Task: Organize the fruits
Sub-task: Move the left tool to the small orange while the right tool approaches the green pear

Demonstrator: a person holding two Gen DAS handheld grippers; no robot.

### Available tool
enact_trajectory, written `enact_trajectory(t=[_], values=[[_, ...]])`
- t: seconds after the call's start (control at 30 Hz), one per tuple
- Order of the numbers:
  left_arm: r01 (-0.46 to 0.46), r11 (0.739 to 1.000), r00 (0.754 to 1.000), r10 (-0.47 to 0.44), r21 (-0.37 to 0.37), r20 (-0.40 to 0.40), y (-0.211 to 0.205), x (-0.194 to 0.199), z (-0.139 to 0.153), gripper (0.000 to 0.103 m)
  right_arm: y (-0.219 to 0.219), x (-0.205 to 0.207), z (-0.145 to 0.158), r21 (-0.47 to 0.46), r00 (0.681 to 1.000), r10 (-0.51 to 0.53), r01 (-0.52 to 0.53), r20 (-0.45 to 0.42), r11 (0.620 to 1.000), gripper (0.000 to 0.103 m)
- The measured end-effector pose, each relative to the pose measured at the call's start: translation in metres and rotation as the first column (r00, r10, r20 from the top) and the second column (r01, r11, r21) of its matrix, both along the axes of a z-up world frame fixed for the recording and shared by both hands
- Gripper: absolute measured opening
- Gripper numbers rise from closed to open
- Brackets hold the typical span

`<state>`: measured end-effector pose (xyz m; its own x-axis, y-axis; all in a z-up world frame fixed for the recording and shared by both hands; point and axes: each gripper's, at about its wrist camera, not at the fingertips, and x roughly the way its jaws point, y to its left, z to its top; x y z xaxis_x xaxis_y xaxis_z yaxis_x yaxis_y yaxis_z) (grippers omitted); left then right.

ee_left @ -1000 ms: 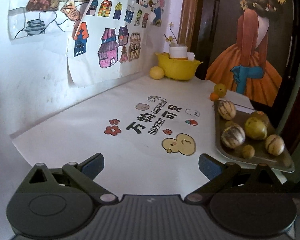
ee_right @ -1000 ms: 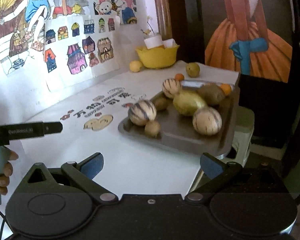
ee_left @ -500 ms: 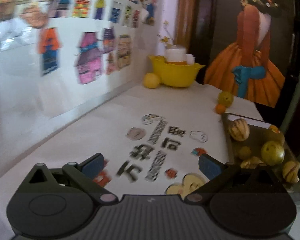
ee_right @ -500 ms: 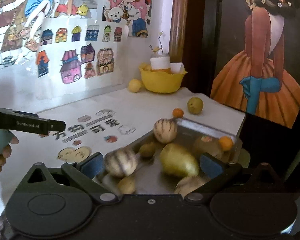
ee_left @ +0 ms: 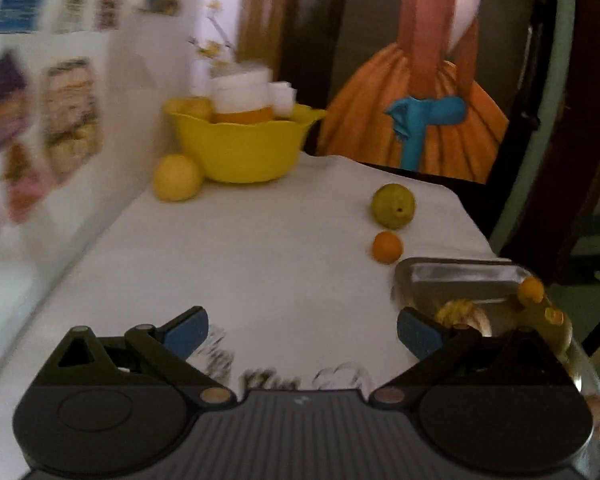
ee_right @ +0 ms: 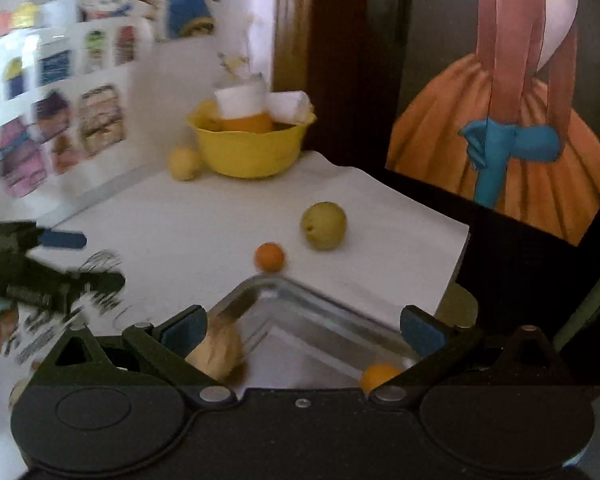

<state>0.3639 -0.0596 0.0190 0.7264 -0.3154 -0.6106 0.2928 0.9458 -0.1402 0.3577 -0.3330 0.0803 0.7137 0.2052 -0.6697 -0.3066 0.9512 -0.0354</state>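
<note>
Both grippers, left (ee_left: pixel 302 330) and right (ee_right: pixel 302 330), hung with jaws spread and empty. Beyond the tray (ee_right: pixel 324 312), I saw a small orange (ee_right: pixel 269 256) just off its far corner and a pear (ee_right: pixel 324 225) behind it. I judged it best to come down squarely over one fruit and close gently so it wouldn't roll.

A broad bare stretch of the white surface (ee_left: pixel 260 248) is left open in the middle. The right side is occupied by the metal tray (ee_left: pixel 460 276), with a small orange fruit (ee_left: pixel 387 246) and a green fruit (ee_left: pixel 393 205) just beyond its far corner. The far left corner is blocked by the yellow bowl (ee_left: pixel 240 148) and a yellow fruit (ee_left: pixel 177 177) beside it, against the wall.
</note>
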Motion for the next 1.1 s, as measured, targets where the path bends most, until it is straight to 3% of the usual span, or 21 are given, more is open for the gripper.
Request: enact_trajectory(t=[0.17, 0.3, 0.47, 0.73, 1.1], values=[[0.055, 0.998, 0.997, -0.056, -0.032, -0.057, -0.022, 0.045, -0.009, 0.102, 0.001, 0.071, -0.003, 0.002, 0.997, -0.068, 0.068, -0.038, 0.998, 0.102], [0.045, 0.990, 0.992, -0.060, -0.131, -0.112, -0.025, 0.076, -0.018, 0.102, 0.008, 0.119, -0.010, -0.069, 0.992, -0.120, 0.118, -0.025, 0.991, 0.102], [0.061, 0.989, 0.990, -0.078, -0.138, -0.121, -0.037, 0.098, -0.028, 0.102, 0.010, 0.170, -0.025, -0.019, 0.980, -0.168, 0.167, -0.110, 0.986, 0.102], [0.099, 0.983, 0.989, -0.113, -0.152, -0.091, -0.054, 0.112, -0.039, 0.100, 0.010, 0.199, -0.051, 0.116, 0.948, -0.192, 0.227, -0.255, 0.967, 0.100], [0.101, 0.981, 0.990, -0.115, -0.168, -0.076, -0.061, 0.119, -0.044, 0.080, 0.005, 0.212, -0.066, 0.178, 0.921, -0.214, 0.282, -0.325, 0.943, 0.080]])
